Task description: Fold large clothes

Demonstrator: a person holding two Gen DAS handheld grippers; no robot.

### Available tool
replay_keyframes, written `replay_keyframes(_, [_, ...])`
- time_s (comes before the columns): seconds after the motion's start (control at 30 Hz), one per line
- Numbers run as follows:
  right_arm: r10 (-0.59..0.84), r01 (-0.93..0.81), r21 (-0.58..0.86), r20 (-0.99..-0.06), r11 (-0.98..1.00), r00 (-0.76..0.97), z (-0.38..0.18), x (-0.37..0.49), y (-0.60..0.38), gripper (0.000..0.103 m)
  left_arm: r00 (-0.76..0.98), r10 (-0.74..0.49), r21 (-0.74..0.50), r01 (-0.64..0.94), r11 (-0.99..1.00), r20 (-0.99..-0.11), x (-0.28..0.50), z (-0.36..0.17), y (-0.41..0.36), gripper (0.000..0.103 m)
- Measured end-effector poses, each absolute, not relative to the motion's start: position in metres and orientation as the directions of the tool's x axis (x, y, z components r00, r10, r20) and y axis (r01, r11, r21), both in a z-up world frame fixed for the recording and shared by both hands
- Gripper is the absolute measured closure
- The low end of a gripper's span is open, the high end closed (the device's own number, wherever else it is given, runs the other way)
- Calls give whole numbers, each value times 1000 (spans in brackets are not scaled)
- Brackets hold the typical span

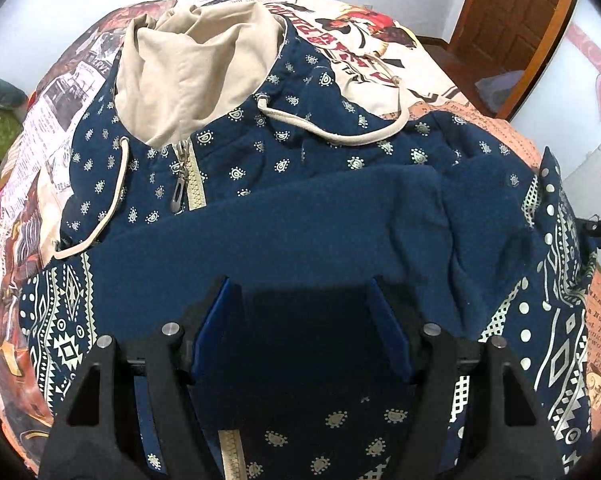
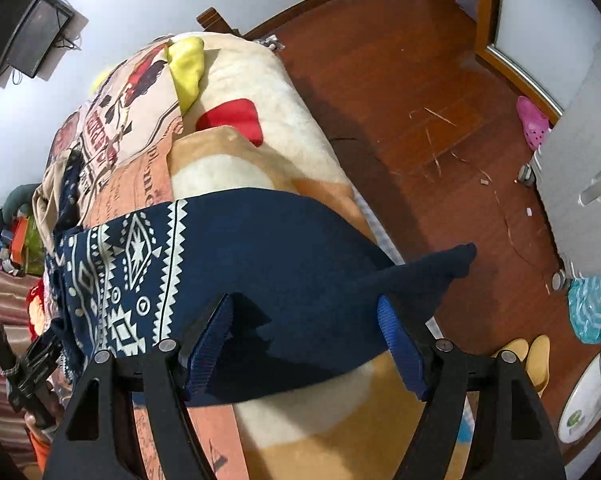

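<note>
Your left claw (image 1: 302, 312) is spread wide over the one navy hoodie (image 1: 300, 216) lying on the bed (image 1: 380, 40), cream hood (image 1: 188, 72) at 11 o'clock. Your right claw (image 2: 306, 332), also spread, straddles its plain sleeve (image 2: 420, 276), which juts off the bed edge toward 3 o'clock. That sleeve could slip floorward, dragging the fold askew. Two drawcords (image 1: 340, 136), one zipper (image 1: 192, 184).
</note>
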State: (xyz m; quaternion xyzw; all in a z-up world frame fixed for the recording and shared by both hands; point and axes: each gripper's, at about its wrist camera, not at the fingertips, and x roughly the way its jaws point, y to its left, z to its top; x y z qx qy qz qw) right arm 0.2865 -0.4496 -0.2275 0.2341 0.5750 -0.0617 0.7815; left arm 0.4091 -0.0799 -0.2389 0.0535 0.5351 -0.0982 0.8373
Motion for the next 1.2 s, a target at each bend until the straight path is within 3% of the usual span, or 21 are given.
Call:
replay_keyframes(0.07, [139,341,260,-929,903,342,-225,287,-444,39,406,-112,-23,219,975,-907,409,-239,-79,34])
replay_keyframes(0.17, [109,326,233,-928,916,356,-219,286,-441,59,406,-111,-24,213,977,-907,408,-238,-77,34])
replay_keyframes(0.23, [102,319,227,-926,920,363,-216,286,-442,79,409,-108,-21,210,977,-906,407,-235,-76,34])
replay_keyframes(0.33, [96,304,221,-921,927,378,-210,284,-442,94,414,-103,-15,209,978,-904,405,-232,-75,34])
replay_keyframes(0.63, [87,216,222,-861,951,502,-155,294,-419,98,461,-116,-25,200,980,-880,397,-204,-63,34])
replay_keyframes(0.83, [108,58,182,-779,982,618,-93,305,-365,99,497,-135,-46,187,981,-857,390,-180,-52,34])
replay_keyframes(1.03, [217,-174,134,-709,976,671,-45,310,-271,99,542,-152,-75,160,984,-827,378,-156,-31,34])
replay_keyframes(1.2, [316,-318,140,-723,938,615,-53,311,-197,99,558,-144,-82,134,988,-817,369,-146,-10,34])
